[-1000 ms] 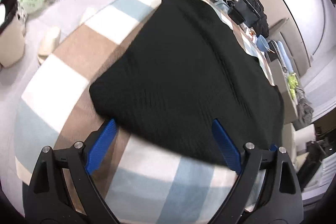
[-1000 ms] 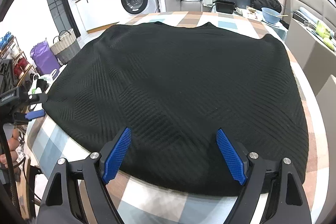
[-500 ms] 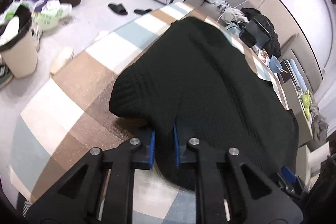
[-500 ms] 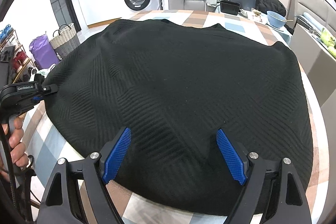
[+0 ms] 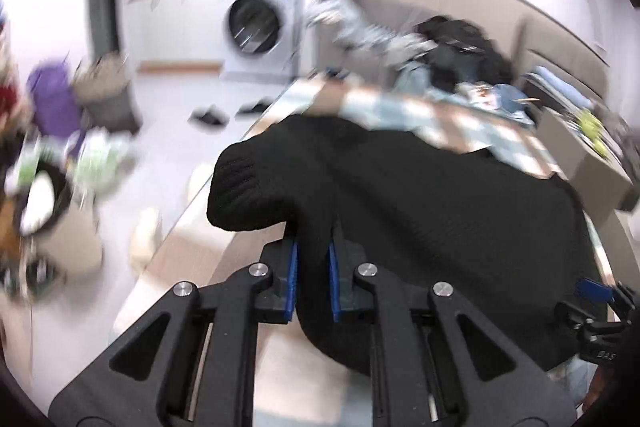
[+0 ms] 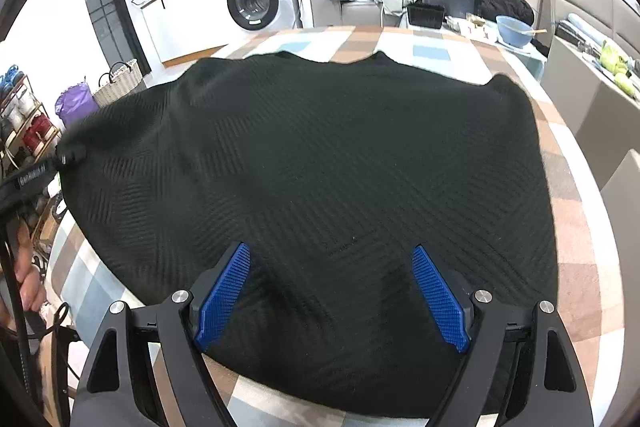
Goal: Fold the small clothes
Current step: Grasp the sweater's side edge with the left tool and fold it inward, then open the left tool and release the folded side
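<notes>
While the left gripper point(image 5: 312, 277) pinches the black sweater's point(image 6: 320, 187) seemingly lifted edge, the right gripper point(image 6: 332, 293) gapes above it.

Black ribbed-knit sweater point(image 6: 320, 167), brown, blue and white checked tablecloth point(image 6: 576, 267), blue gripper pads point(image 6: 440, 301)

left hand-held gripper point(image 5: 312, 269) apparently clamped, right hand-held gripper point(image 6: 332, 295) spread

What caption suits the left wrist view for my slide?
Left gripper shut on the black sweater, its edge raised off the checked tablecloth.
</notes>
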### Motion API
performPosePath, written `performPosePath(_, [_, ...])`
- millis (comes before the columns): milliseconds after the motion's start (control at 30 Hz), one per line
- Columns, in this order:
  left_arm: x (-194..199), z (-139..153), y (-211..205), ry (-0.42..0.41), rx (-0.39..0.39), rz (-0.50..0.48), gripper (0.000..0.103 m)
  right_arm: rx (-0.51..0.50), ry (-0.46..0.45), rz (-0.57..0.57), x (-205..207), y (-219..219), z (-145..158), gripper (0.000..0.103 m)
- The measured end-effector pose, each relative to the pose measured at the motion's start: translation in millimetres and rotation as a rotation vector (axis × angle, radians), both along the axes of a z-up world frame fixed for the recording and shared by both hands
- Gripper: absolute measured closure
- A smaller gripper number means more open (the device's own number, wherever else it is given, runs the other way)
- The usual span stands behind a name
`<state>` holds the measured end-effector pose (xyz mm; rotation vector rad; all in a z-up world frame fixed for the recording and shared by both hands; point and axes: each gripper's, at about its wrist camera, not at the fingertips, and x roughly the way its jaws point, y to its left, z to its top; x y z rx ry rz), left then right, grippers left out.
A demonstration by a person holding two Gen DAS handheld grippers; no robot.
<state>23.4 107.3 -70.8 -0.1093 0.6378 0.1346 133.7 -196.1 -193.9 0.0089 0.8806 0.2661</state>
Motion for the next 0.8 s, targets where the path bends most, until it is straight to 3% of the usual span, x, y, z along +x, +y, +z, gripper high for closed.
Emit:
performPosePath(200, [8.2, 34.6, -99.8, -0.113, 0.041, -0.344, 0.094, 0.022, -0.028, -0.015, -2.0, -15.6, 13.9, 0.018])
performPosePath(267, [5.6, 28.5, -129.0, -0.092, 0.035, -0.45, 0.094, 0.018, -0.04, -0.041, -3.1, -26.1, 18.2, 0.018])
performPosePath(400, [2.2, -15.0, -175.4, 0.085, -0.03, -0.675, 0.091, 0.014, -0.039, -0.102, -1.6, -50.5, 20.5, 0.018])
performPosePath(467, [-5.0, -33.0, -179.6, 0.176, -0.069, -0.711, 0.086, 0.009, -0.029, -0.137, 3.1, -64.1, 19.7, 0.018])
performPosePath(533, [-15.1, -41.7, -174.8, 0.205, -0.12, -0.741, 0.077, 0.031, -0.005, -0.158, 6.8, -76.9, 20.4, 0.017])
performPosePath(600, [-22.3, -39.8, -163.6, 0.184, -0.134, -0.743, 0.045, 0.083, 0.005, -0.152, 8.1, -86.8, 24.0, 0.018])
performPosePath(667, [-28.2, -33.3, -146.3, 0.137, -0.137, -0.716, 0.029, 0.141, 0.013, -0.128, 10.8, -93.9, 28.8, 0.018])
performPosePath(800, [-28.0, -21.0, -111.7, 0.092, -0.165, -0.635, 0.026, 0.263, 0.05, -0.071, 22.1, -94.0, 30.1, 0.018])
